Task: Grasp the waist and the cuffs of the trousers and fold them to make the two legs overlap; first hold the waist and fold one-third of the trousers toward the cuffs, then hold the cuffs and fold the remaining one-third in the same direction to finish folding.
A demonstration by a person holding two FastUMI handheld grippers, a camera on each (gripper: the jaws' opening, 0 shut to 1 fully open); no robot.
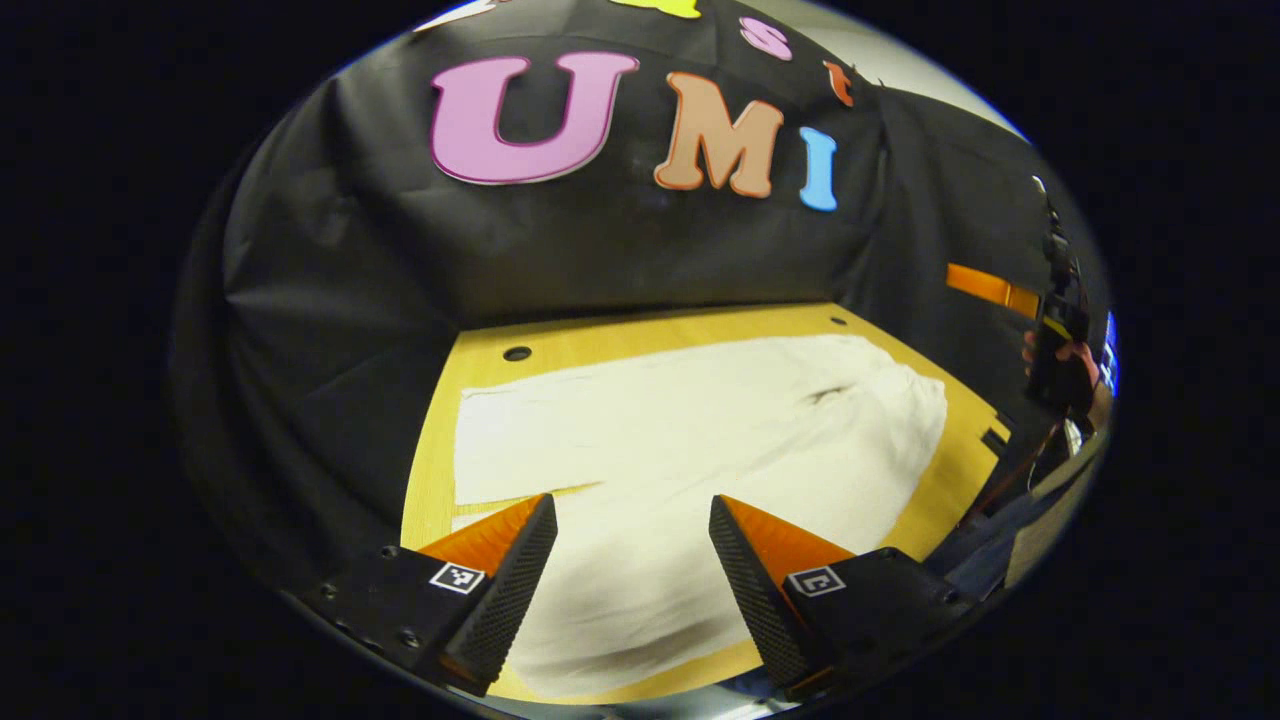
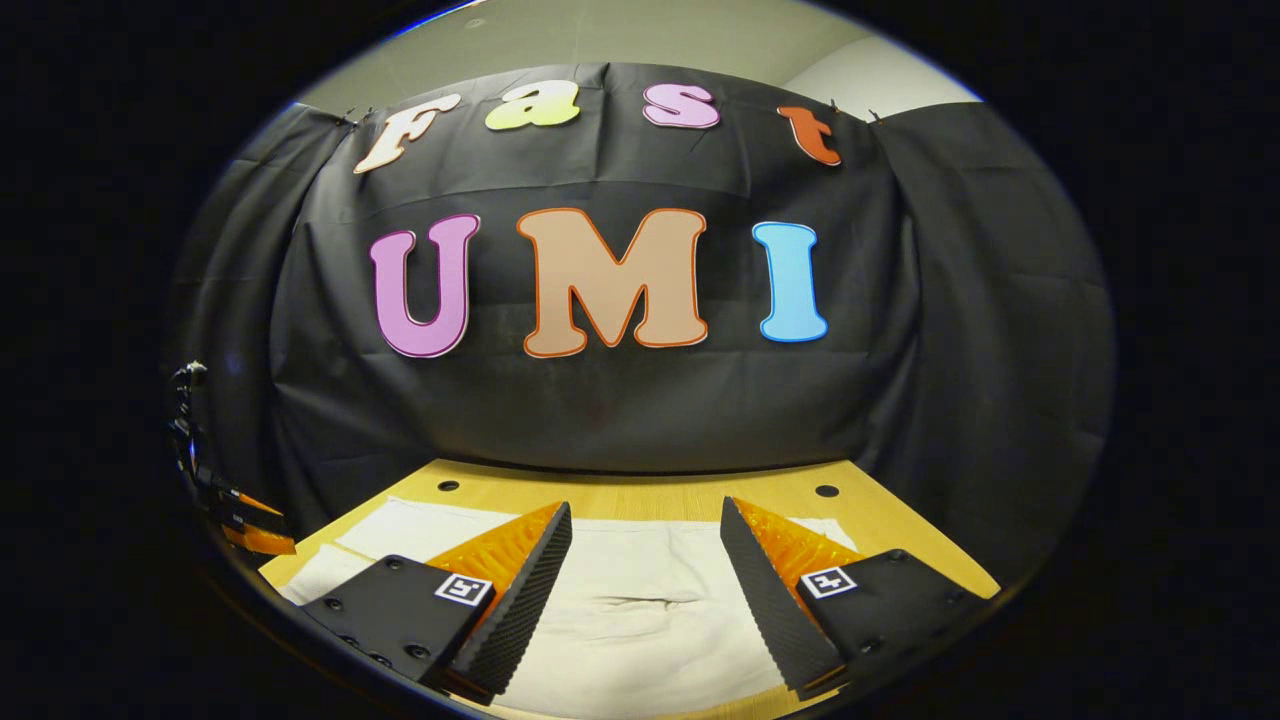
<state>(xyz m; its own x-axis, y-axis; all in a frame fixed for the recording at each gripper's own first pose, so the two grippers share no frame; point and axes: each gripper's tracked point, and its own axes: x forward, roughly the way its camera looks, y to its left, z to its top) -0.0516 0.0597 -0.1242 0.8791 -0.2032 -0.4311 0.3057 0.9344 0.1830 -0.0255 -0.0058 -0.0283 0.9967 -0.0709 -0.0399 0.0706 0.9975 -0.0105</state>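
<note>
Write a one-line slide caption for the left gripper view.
Open left gripper poised above white trousers spread flat on the wooden table.

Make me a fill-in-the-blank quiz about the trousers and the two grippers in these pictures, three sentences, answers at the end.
1. The white trousers lie spread flat on a ____ wooden table.
2. The left gripper hovers above the trousers with its jaws ____ and nothing between them.
3. In the right gripper view, the right gripper holds ____ between its open jaws.

Missing words: yellow; open; nothing
</note>
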